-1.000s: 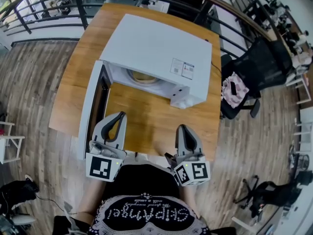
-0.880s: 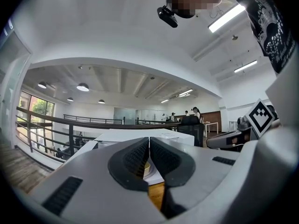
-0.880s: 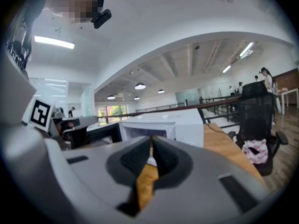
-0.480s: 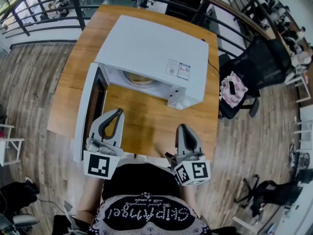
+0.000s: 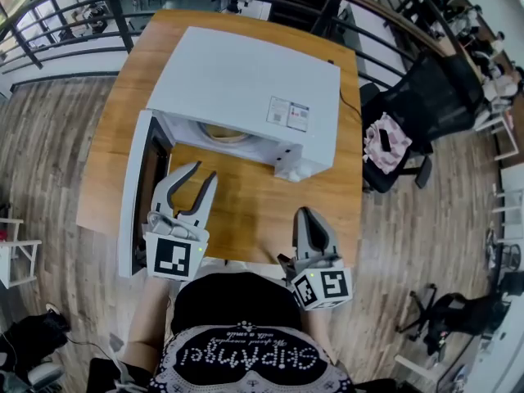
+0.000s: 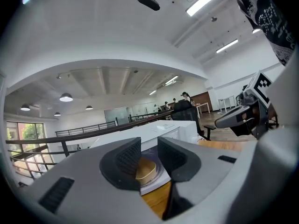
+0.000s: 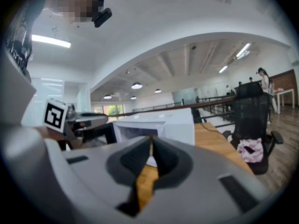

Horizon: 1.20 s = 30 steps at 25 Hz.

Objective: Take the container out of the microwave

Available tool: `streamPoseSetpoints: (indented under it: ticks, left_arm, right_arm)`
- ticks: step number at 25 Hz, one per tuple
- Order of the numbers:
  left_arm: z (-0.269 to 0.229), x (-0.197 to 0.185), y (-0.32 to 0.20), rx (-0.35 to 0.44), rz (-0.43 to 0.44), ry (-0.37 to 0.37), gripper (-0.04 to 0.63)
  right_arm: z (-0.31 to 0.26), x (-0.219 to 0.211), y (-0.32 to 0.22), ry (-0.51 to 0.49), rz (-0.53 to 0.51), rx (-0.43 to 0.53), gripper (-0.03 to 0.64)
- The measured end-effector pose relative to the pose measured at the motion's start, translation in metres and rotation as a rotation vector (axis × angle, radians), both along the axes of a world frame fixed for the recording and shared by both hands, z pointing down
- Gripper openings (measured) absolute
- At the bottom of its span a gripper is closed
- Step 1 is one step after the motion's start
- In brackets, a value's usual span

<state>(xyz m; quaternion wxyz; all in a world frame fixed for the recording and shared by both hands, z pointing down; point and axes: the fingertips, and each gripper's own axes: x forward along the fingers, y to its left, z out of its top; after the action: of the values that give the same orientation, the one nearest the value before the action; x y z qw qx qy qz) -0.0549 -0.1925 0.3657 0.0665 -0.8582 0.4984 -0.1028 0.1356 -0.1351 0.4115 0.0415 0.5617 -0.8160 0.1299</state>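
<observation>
A white microwave (image 5: 246, 80) stands on the wooden table (image 5: 262, 203), its door (image 5: 135, 195) swung open to the left. Inside, a tan container (image 5: 223, 132) sits on the turntable. My left gripper (image 5: 202, 173) hovers just in front of the open cavity; its jaws have just been opening and nothing is between them. In the left gripper view the container (image 6: 145, 171) shows through the gap of the left gripper (image 6: 148, 149), still well beyond it. My right gripper (image 5: 306, 213) is shut and empty near the table's front edge. From the right gripper (image 7: 152, 146) the microwave (image 7: 159, 125) lies ahead.
The open door stands along the left gripper's left side. A black office chair (image 5: 409, 113) with a pink cloth (image 5: 385, 142) is right of the table. A dark railing (image 5: 82, 6) runs behind it. The table's front edge is close to the person.
The left gripper's jaws went from shut to open, and it shifted a little right, toward the microwave's opening. The right gripper has stayed in place.
</observation>
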Motion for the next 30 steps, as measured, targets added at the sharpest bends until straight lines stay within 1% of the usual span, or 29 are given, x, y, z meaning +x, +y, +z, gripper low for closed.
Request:
streamPoseSetpoints:
  ticks: [3,6,9,13,18,24,30]
  left_arm:
    - [0.013,0.012,-0.014,-0.022,0.037,-0.041,0.151]
    - [0.031,0.02,-0.029,-0.047,0.055,-0.073,0.158]
    - [0.051,0.028,-0.04,-0.065,0.079,-0.128,0.172]
    - [0.074,0.036,-0.052,-0.098,0.11,-0.179,0.188]
    - [0.098,0.043,-0.071,-0.129,0.124,-0.236,0.202]
    - [0.123,0.043,-0.095,-0.162,0.127,-0.287,0.21]
    - [0.159,0.039,-0.116,-0.21,0.13,-0.377,0.21]
  right_arm:
    - [0.001,0.006,0.0,0.001,0.018,-0.003,0.04]
    - [0.003,0.012,-0.002,0.002,0.036,-0.008,0.04]
    - [0.004,0.019,-0.003,0.002,0.056,-0.014,0.04]
    - [0.008,0.028,-0.003,0.003,0.085,-0.026,0.04]
    - [0.016,0.034,-0.002,-0.003,0.108,-0.049,0.04]
    - [0.024,0.035,-0.001,-0.003,0.117,-0.082,0.04]
    - [0.029,0.034,-0.002,0.001,0.116,-0.105,0.04]
